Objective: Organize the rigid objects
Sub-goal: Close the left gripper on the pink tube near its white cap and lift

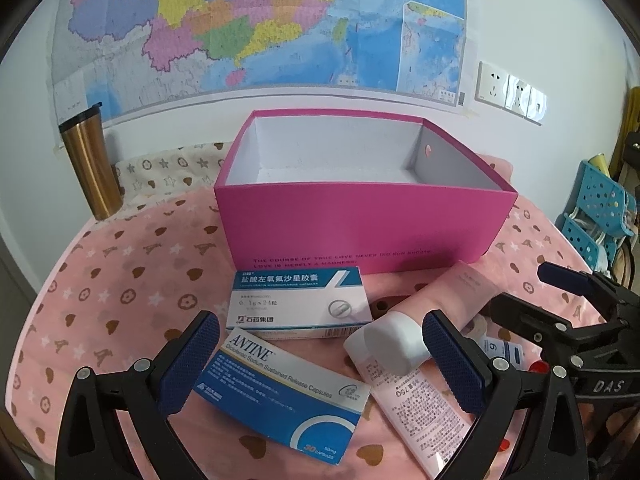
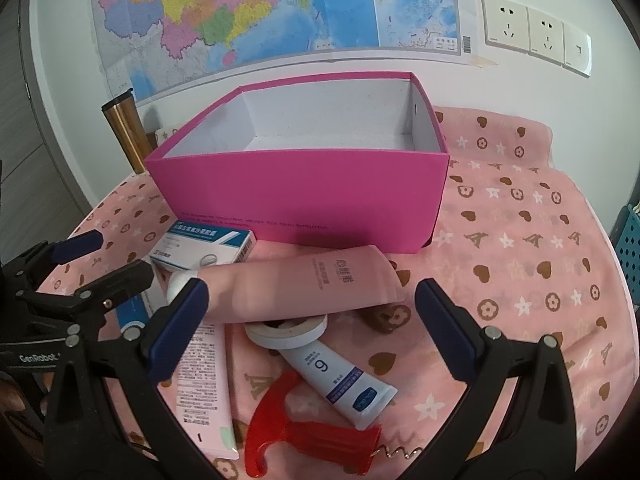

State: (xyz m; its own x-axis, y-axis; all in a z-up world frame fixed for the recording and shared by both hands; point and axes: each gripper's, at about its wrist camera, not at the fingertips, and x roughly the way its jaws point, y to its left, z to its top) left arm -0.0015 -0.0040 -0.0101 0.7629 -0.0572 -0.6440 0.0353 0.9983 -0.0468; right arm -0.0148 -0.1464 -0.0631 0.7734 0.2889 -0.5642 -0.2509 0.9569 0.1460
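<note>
An open magenta box (image 1: 352, 228) (image 2: 304, 196) stands empty on the pink cloth. In front of it lie a blue-white medicine carton (image 1: 300, 304) (image 2: 204, 246), an ANTINE carton (image 1: 280, 396), a pink tube with white cap (image 1: 432, 312) (image 2: 304, 286), a second pink tube (image 1: 416, 396) (image 2: 204, 384), a small white tube marked 6 (image 2: 328, 372) and a red corkscrew (image 2: 304, 436). My left gripper (image 1: 320, 364) is open over the ANTINE carton and the tube cap. My right gripper (image 2: 312, 336) is open above the small tube and corkscrew.
A gold tumbler (image 1: 90, 164) (image 2: 126, 136) stands at the back left by the wall. A wall map and sockets (image 2: 536, 32) are behind. A blue perforated basket (image 1: 600, 212) sits off the table's right side.
</note>
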